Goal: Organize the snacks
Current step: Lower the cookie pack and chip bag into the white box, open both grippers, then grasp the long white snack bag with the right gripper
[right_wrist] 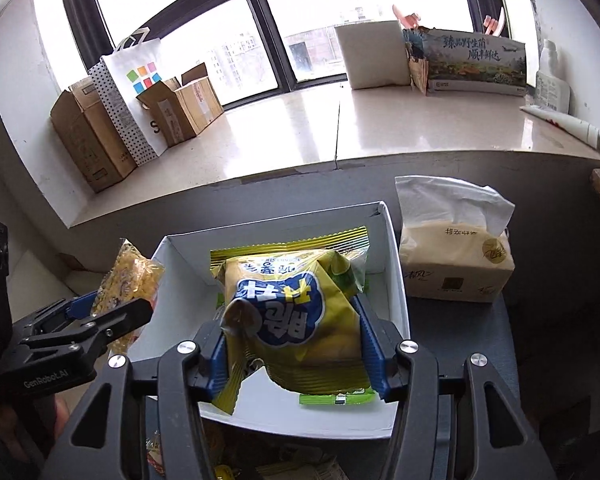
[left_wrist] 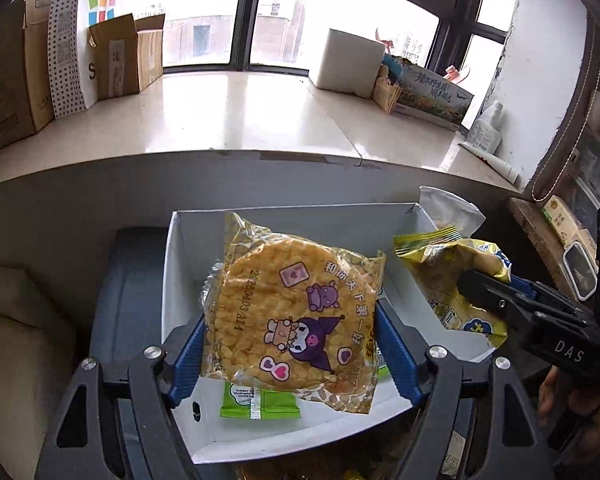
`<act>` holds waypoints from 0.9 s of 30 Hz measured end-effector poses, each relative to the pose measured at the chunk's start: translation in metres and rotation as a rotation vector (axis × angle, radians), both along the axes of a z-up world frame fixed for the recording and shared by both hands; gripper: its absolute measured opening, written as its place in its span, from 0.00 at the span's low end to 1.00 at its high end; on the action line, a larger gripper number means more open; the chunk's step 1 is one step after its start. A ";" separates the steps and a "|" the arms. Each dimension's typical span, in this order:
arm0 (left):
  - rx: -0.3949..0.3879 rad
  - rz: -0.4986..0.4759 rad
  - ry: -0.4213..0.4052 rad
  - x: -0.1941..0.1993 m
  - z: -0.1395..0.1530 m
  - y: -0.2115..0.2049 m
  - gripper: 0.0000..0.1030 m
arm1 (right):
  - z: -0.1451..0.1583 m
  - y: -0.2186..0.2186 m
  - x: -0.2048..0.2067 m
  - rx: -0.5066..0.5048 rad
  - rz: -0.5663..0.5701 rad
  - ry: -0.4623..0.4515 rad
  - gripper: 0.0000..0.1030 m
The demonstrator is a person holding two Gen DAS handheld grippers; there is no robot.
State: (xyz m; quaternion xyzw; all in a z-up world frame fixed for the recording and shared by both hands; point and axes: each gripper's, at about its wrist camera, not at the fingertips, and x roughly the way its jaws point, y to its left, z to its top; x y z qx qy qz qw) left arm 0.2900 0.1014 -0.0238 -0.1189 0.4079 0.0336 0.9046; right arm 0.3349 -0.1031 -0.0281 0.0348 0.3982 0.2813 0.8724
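Observation:
My left gripper (left_wrist: 296, 344) is shut on a clear packet holding a round yellow corn cake (left_wrist: 288, 312) with cartoon print, held above the white box (left_wrist: 180, 280). My right gripper (right_wrist: 292, 340) is shut on a yellow chip bag (right_wrist: 296, 312) with blue lettering, held over the same white box (right_wrist: 396, 272). A green snack packet (left_wrist: 256, 400) lies on the box floor, also seen in the right wrist view (right_wrist: 336, 398). The right gripper (left_wrist: 512, 300) with its chip bag (left_wrist: 452, 276) shows at the right of the left wrist view. The left gripper (right_wrist: 112, 312) with the corn cake (right_wrist: 128, 284) shows at the left of the right wrist view.
A tissue pack (right_wrist: 456, 256) stands right of the box. The wide windowsill (right_wrist: 340, 128) behind carries cardboard boxes (right_wrist: 96, 136), a white bag (right_wrist: 140, 84), a white box (right_wrist: 372, 56) and a printed carton (right_wrist: 476, 60). More snacks (right_wrist: 300, 468) lie below the grippers.

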 end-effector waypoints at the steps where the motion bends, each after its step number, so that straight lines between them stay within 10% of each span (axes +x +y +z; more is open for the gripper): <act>1: -0.008 -0.003 0.006 0.002 -0.004 0.001 0.81 | -0.003 0.001 0.003 -0.005 0.000 0.012 0.65; 4: -0.001 0.000 0.003 0.001 -0.010 0.003 0.97 | -0.006 -0.003 0.008 -0.016 -0.029 -0.003 0.99; 27: 0.069 -0.099 -0.122 -0.109 0.025 -0.026 1.00 | 0.028 -0.041 -0.075 0.075 0.051 -0.105 1.00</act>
